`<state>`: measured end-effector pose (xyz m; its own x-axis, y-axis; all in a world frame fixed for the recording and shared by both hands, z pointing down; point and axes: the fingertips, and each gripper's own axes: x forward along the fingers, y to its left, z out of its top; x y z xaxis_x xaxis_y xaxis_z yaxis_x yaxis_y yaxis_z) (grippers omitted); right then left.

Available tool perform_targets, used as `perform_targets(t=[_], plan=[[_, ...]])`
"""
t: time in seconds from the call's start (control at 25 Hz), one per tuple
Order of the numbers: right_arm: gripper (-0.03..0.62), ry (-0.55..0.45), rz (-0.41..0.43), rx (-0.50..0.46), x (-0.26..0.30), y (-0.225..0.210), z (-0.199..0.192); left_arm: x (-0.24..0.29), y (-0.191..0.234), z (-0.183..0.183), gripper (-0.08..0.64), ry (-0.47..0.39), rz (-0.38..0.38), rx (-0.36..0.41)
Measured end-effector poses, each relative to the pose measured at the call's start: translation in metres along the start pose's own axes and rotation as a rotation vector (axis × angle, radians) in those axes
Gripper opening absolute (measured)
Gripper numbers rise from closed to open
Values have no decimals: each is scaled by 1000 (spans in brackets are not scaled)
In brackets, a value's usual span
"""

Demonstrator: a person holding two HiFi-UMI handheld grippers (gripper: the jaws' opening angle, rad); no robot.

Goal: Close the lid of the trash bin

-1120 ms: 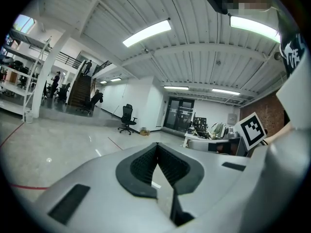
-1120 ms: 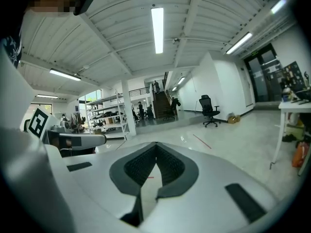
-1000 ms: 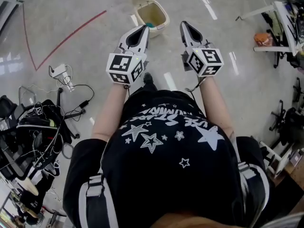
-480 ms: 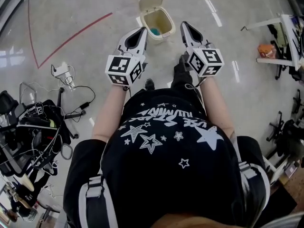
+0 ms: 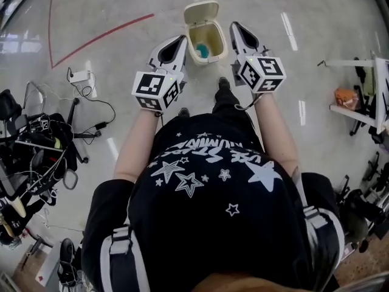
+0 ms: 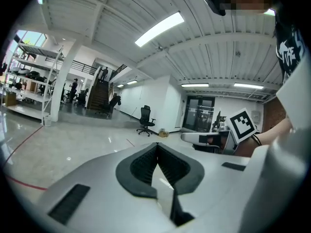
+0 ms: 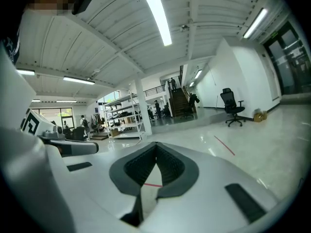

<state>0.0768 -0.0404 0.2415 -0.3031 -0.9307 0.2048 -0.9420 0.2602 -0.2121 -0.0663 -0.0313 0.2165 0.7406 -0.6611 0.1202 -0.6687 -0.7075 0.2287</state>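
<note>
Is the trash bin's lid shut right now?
No, the lid stands tipped back and the trash bin is open, a teal item inside.

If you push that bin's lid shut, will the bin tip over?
It could scoot or tip: the trash bin looks small, plastic and nearly empty, with only one blue thing inside. Its lid stands open, so it likely swings down with a gentle push.

The trash bin (image 5: 201, 12) is cream, with something teal (image 5: 202, 52) inside. The left gripper (image 5: 181, 39) and right gripper (image 5: 235, 27) are white with black-and-white marker cubes. The shirt (image 5: 213, 187) is black with white stars. A red line (image 5: 103, 34) crosses the grey floor (image 5: 328, 72).
</note>
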Motion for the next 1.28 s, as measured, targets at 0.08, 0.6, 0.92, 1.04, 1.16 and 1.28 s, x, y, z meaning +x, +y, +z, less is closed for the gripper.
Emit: perform_targets(t=[0.08, 0.6, 0.92, 1.04, 1.16, 1.28], plan=[[5, 8, 21, 4, 12, -20, 6, 19, 1, -2, 11, 15, 37, -4], [5, 95, 178, 63, 66, -131, 8, 117, -3, -8, 12, 40, 270, -32], [5, 183, 239, 69, 106, -150, -20, 140, 5, -29, 11, 84, 346, -67], [5, 207, 243, 63, 120, -147, -31, 143, 16, -36, 11, 88, 349, -77], [5, 230, 238, 54, 135, -143, -41, 148, 36, -42, 11, 90, 345, -86], [5, 244, 215, 45, 154, -142, -48, 157, 61, -48, 11, 101, 328, -94]])
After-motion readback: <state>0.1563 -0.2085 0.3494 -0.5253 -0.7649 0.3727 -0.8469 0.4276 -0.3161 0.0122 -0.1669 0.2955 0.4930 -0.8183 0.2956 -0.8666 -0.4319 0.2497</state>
